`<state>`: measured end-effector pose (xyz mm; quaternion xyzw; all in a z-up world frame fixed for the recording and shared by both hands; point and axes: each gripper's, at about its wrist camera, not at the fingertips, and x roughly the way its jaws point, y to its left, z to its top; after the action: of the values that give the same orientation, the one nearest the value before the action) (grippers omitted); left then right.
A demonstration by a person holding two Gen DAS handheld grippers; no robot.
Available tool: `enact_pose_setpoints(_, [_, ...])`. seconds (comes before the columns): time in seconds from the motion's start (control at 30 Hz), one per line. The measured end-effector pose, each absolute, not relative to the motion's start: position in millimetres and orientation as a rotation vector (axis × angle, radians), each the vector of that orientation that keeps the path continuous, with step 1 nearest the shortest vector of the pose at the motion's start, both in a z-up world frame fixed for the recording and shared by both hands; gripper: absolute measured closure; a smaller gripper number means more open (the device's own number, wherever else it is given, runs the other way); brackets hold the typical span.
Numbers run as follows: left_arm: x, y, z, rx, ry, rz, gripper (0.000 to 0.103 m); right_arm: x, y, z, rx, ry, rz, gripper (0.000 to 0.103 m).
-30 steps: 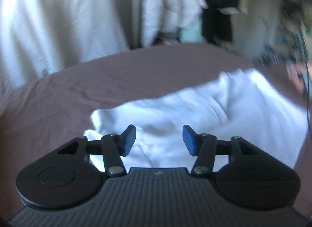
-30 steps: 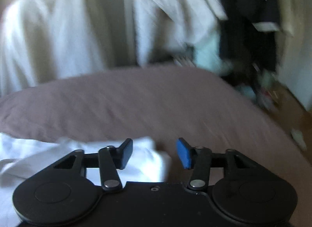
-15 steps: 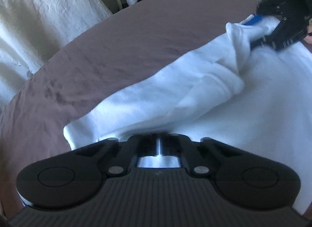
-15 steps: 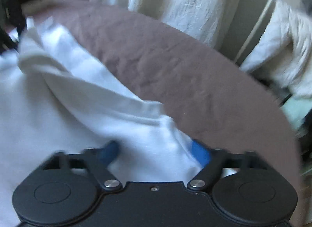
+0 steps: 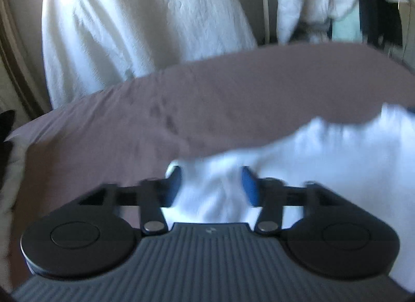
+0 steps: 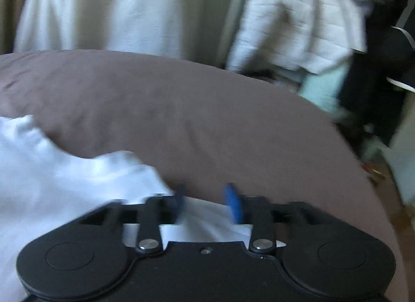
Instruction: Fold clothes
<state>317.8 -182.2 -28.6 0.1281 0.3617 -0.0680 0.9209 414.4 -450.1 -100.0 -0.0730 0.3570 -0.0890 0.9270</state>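
A white garment (image 5: 324, 162) lies rumpled on the brown bedsheet (image 5: 233, 89). In the left wrist view it spreads from the lower middle to the right edge. My left gripper (image 5: 211, 185) is open, and the garment's left end bunches between its blue pads (image 5: 174, 182) without being pinched. In the right wrist view the white garment (image 6: 52, 172) fills the lower left. My right gripper (image 6: 207, 202) is open over the garment's right edge, with white cloth showing just below its blue fingertips (image 6: 233, 203). Both views are motion-blurred.
Pale curtains (image 5: 135, 24) hang behind the bed. A quilted white cover (image 6: 293, 29) drapes over something at the back right, beside dark hanging items (image 6: 384, 68). Bare brown bedsheet (image 6: 181, 99) lies beyond the garment. Floor clutter (image 6: 376, 169) shows past the bed's right edge.
Half a second ago my left gripper was shut on the garment; now its fingers are apart. Both grippers have swung to face the curtains, and the garment has dropped back onto the sheet.
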Motion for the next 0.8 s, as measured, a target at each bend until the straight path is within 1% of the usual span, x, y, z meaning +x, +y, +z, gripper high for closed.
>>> enact_pose_setpoints(0.03, [312.6,-180.2,-32.2,0.298,0.749,-0.12,0.043,402.6,-459.9,-93.7,-0.098,0.717,-0.186,0.042])
enact_pose_setpoints(0.1, [305.9,-174.7,-39.2,0.369,0.739,-0.051,0.033,378.4,-478.3,-84.0,0.048,0.695,-0.181,0.042])
enact_pose_setpoints(0.13, [305.9,-169.8,-41.9,0.383,0.711,-0.007,0.022,366.4,-486.4,-78.4,0.126,0.669,-0.192,0.041])
enact_pose_setpoints(0.17, [307.7,-164.0,-45.1,0.387,0.68,0.03,0.017,346.3,-494.9,-73.3,0.221,0.611,-0.204,0.039])
enact_pose_setpoints(0.2, [310.9,-157.3,-46.7,0.351,0.689,0.022,0.017,328.0,-501.7,-70.3,0.308,0.554,-0.196,0.036])
enact_pose_setpoints(0.23, [315.0,-150.1,-47.3,0.289,0.722,-0.015,0.017,317.2,-505.5,-69.7,0.356,0.535,-0.179,0.026])
enact_pose_setpoints(0.27, [319.1,-142.8,-47.8,0.226,0.754,-0.052,0.017,308.7,-508.2,-70.1,0.386,0.531,-0.16,0.018])
enact_pose_setpoints(0.3, [323.3,-135.6,-48.4,0.164,0.786,-0.089,0.018,303.6,-509.9,-71.9,0.389,0.536,-0.151,0.018])
enact_pose_setpoints(0.33, [325.0,-129.3,-48.5,0.096,0.798,-0.108,0.029,302.5,-510.8,-74.5,0.365,0.549,-0.151,0.018])
enact_pose_setpoints(0.37, [324.8,-124.8,-49.1,0.047,0.793,-0.098,0.051,302.7,-511.7,-77.0,0.334,0.563,-0.153,0.018])
enact_pose_setpoints(0.4, [325.0,-122.9,-50.2,0.027,0.794,-0.085,0.065,306.0,-512.8,-80.8,0.31,0.578,-0.151,0.018])
enact_pose_setpoints(0.43, [324.0,-125.6,-49.9,0.049,0.786,-0.09,0.099,311.0,-514.1,-85.2,0.29,0.595,-0.146,0.018])
enact_pose_setpoints(0.5, [319.9,-135.2,-47.2,0.138,0.75,-0.112,0.098,323.8,-520.5,-93.8,0.277,0.649,-0.123,0.018])
enact_pose_setpoints(0.53, [317.8,-140.0,-45.8,0.182,0.731,-0.123,0.099,332.5,-521.9,-99.0,0.263,0.675,-0.101,0.022])
enact_pose_setpoints(0.57, [313.6,-145.4,-41.6,0.236,0.687,-0.125,0.099,341.8,-522.2,-104.7,0.244,0.696,-0.073,0.054])
enact_pose_setpoints(0.6, [307.8,-151.1,-35.5,0.295,0.626,-0.12,0.099,345.2,-519.2,-106.5,0.19,0.682,-0.092,0.08])
enact_pose_setpoints(0.63, [303.2,-153.8,-27.0,0.318,0.57,-0.112,0.099,345.1,-514.2,-105.9,0.117,0.646,-0.136,0.095])
enact_pose_setpoints(0.67, [299.4,-154.5,-17.1,0.317,0.517,-0.103,0.099,341.0,-510.6,-103.3,0.071,0.593,-0.161,0.095])
enact_pose_setpoints(0.7, [299.0,-155.5,-14.9,0.321,0.512,-0.093,0.099,335.0,-509.3,-99.2,0.058,0.538,-0.163,0.096])
enact_pose_setpoints(0.8, [304.7,-158.8,-23.6,0.343,0.593,-0.062,0.099,329.6,-507.9,-93.4,0.035,0.493,-0.185,0.096])
